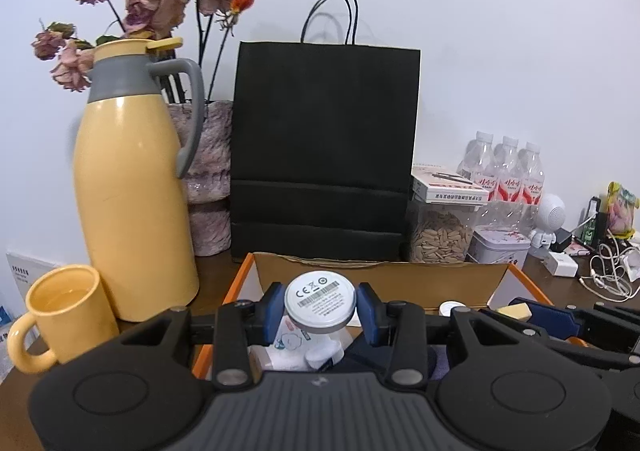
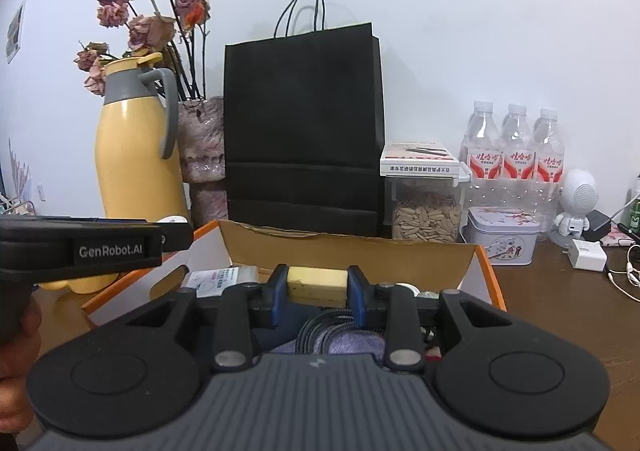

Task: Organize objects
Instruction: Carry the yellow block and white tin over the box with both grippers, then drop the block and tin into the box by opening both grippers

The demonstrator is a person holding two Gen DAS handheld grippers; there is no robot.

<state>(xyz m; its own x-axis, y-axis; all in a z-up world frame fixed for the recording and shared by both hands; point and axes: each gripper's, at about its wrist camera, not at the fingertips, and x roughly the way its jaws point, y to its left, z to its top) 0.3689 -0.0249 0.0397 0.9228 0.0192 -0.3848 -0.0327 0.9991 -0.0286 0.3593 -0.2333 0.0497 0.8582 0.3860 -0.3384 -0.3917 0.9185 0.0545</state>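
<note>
On my left tool (image 1: 320,305) I see the blue pads pinching a round white disc (image 1: 320,299) edge to edge, its flat face with printed marks and a barcode turned toward the camera. It hangs above the open orange-edged cardboard box (image 1: 496,277), over a white packet (image 1: 294,335) that lies inside. My right tool (image 2: 318,285) pinches a pale yellow block (image 2: 318,283) across its ends, level, also above the same box, with a coil of dark cable (image 2: 324,325) and a purple cloth (image 2: 360,343) below it in the box. I think the block is an eraser or a bar of soap, but I can't tell which from this view.

From the right wrist camera my left tool shows at the left edge as a black bar with a printed label, with part of the hand holding it below.

Behind the box a black paper bag (image 1: 324,139) stands upright against the wall. To its left are a yellow jug (image 1: 136,191) with a grey handle, a yellow mug (image 1: 64,315) just beside it, and a pink vase (image 1: 210,171) of dried roses. To the bag's right sit a clear jar of seeds (image 2: 426,217) with a small white carton (image 2: 420,161) on its lid, a printed tin (image 2: 500,237), three water bottles (image 2: 516,147), a white robot figurine (image 2: 576,203) and a white charger (image 2: 588,253) on the brown tabletop (image 2: 560,311).
</note>
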